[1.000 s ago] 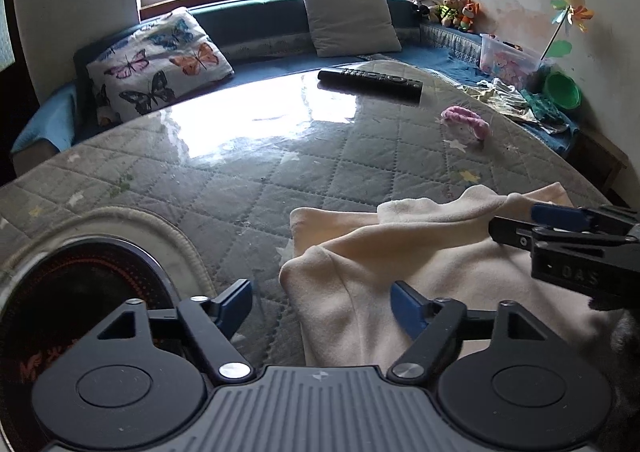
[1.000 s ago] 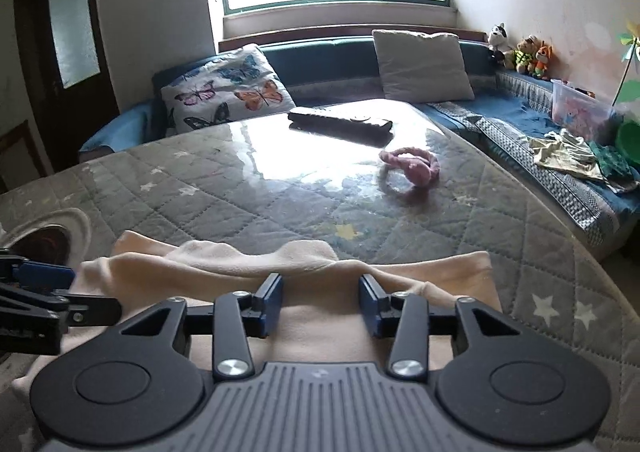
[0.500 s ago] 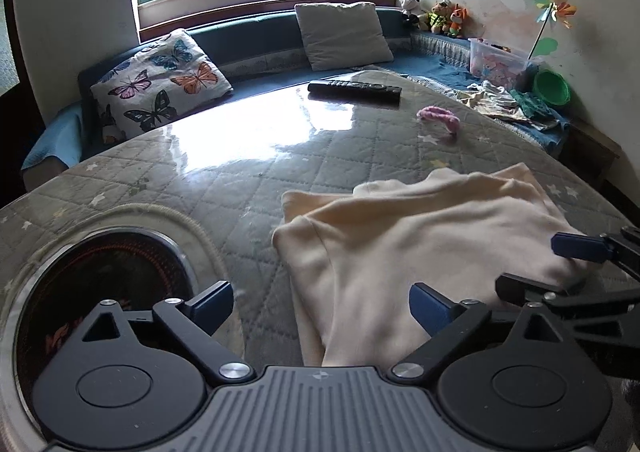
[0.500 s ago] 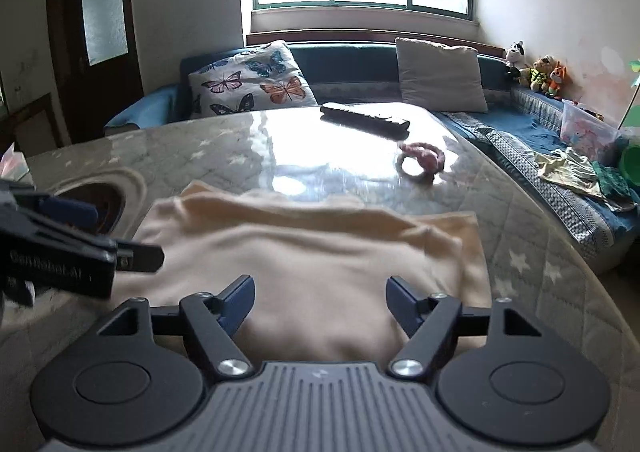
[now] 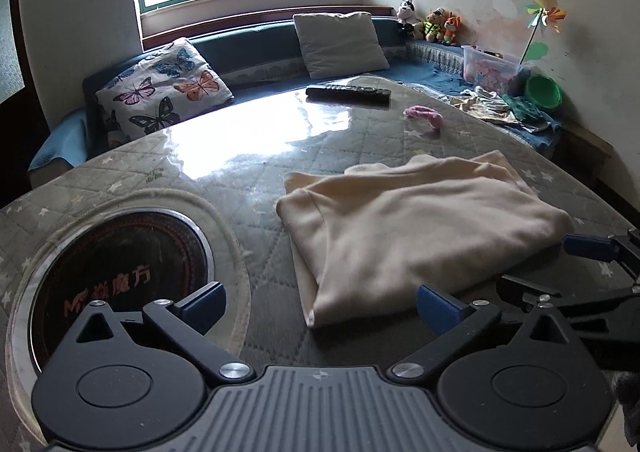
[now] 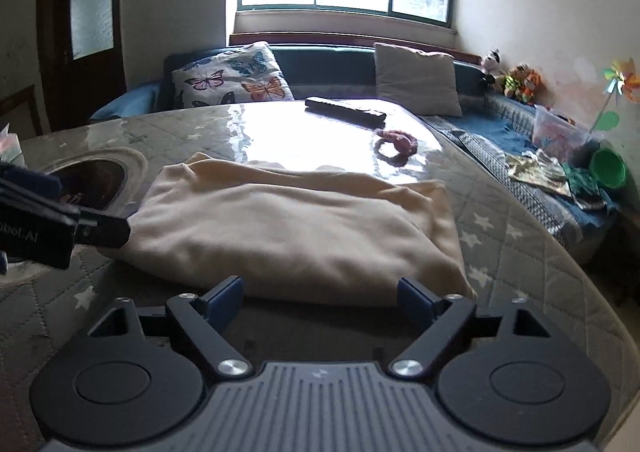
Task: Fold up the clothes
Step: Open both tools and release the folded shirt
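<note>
**Folded cream garment on table, both grippers clear of it**

While both grippers hang off the near edge, the big quilted grey table under a glossy clear cover [image 5: 248, 188] carries the folded cream fleece garment [image 5: 416, 224], lying right of the round dark burner inset [image 5: 116, 268]. Long axis runs left-right across the table in the right wrist view, thick folded edge nearest. Garment sits straight ahead of the right gripper [image 6: 320, 298], just beyond its tips; from the left gripper [image 5: 320, 302] it lies ahead and right, near corner between the tips, untouched. Right gripper looks better centred. Both sets of jaws opening, wide, nothing pinched. Fold looks near done. Far off: black remote control [image 5: 348, 92], pink hair scrunchie [image 5: 424, 117].
</note>
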Action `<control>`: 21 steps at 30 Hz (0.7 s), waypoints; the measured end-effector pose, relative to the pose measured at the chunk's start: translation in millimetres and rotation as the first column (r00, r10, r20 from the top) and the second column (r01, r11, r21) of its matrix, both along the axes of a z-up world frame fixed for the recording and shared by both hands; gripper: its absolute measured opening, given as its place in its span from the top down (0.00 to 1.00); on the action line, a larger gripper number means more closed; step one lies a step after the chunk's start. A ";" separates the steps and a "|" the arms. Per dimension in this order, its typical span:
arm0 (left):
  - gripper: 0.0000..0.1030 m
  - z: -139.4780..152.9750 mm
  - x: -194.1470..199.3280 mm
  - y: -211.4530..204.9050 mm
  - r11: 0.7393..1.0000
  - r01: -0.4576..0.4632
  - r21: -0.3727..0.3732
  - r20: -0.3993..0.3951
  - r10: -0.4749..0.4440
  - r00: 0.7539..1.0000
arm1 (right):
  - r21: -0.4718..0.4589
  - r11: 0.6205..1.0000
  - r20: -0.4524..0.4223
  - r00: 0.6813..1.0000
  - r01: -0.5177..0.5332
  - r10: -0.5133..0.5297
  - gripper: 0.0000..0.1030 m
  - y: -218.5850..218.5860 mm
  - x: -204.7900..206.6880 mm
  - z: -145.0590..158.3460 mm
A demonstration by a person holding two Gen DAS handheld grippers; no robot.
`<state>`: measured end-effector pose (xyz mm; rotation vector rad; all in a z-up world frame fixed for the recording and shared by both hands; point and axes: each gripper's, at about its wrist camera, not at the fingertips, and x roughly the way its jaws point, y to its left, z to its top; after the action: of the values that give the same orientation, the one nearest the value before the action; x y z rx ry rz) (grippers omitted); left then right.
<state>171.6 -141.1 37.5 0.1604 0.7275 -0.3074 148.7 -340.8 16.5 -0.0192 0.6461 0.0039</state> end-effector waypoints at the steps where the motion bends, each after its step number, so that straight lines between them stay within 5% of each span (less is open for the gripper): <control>1: 0.00 -1.0 -2.7 1.2 1.000 0.000 -0.001 -0.002 0.000 1.000 | 0.007 1.000 -0.001 1.000 0.008 -0.008 0.11 -0.1 -1.4 0.7; 6: 0.00 -6.6 -15.8 5.7 1.000 0.001 -0.010 -0.014 -0.001 1.000 | 0.011 1.000 -0.004 1.000 0.020 -0.020 0.00 2.7 -9.4 1.9; 21: 0.00 -26.3 -43.4 15.2 1.000 -0.014 0.018 -0.057 0.015 0.998 | -0.016 0.998 -0.044 0.997 0.060 -0.061 0.00 18.2 -26.5 -4.5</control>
<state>128.2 -125.9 11.2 0.1634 0.7879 -0.2932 122.1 -322.6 12.1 -0.0134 0.6913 -0.0586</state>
